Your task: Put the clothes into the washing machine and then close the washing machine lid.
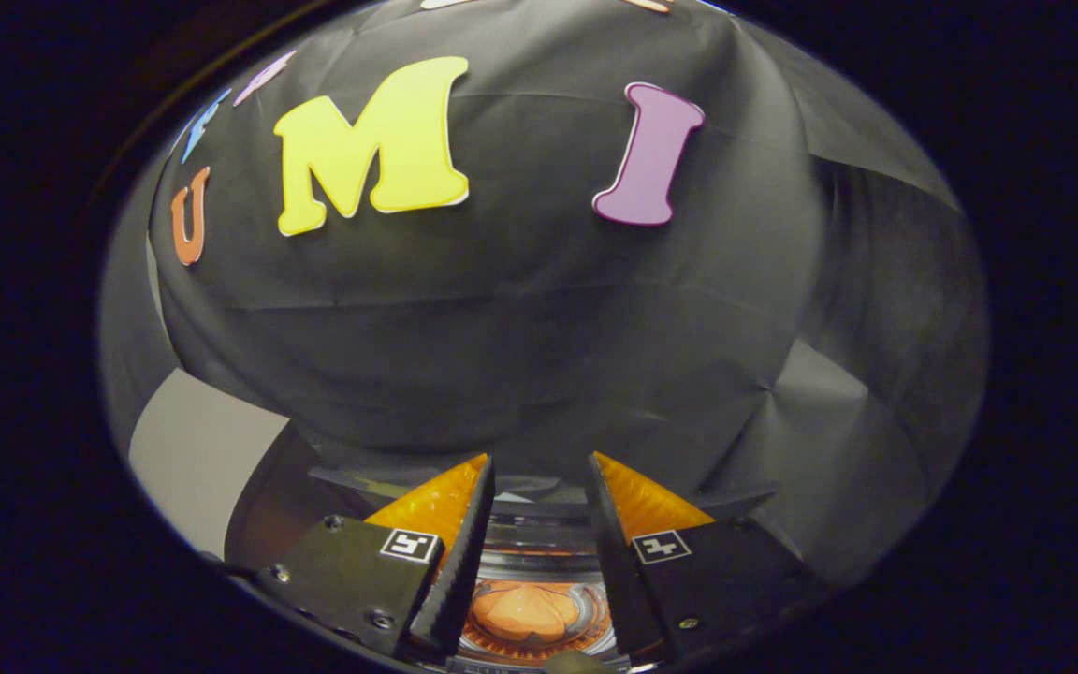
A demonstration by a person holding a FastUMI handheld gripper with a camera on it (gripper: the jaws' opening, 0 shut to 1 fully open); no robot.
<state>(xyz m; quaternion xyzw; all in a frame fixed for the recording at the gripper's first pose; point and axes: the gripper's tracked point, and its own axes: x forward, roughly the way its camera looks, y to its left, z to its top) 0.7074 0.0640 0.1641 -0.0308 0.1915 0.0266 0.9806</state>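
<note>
Between tool [539, 468] fingers, spread empty: orange garment [528, 608] in washing machine [539, 552] drum.

I have 1 camera, riding on the tongs [539, 473] and looking forward along their 2 fingers, which sit apart with nothing pressed between them. It faces the black cloth wall [520, 318] from close range, pitched mostly level. Down between the fingers, very near, I look onto the round opening of the washing machine [531, 613] directly below.
</note>
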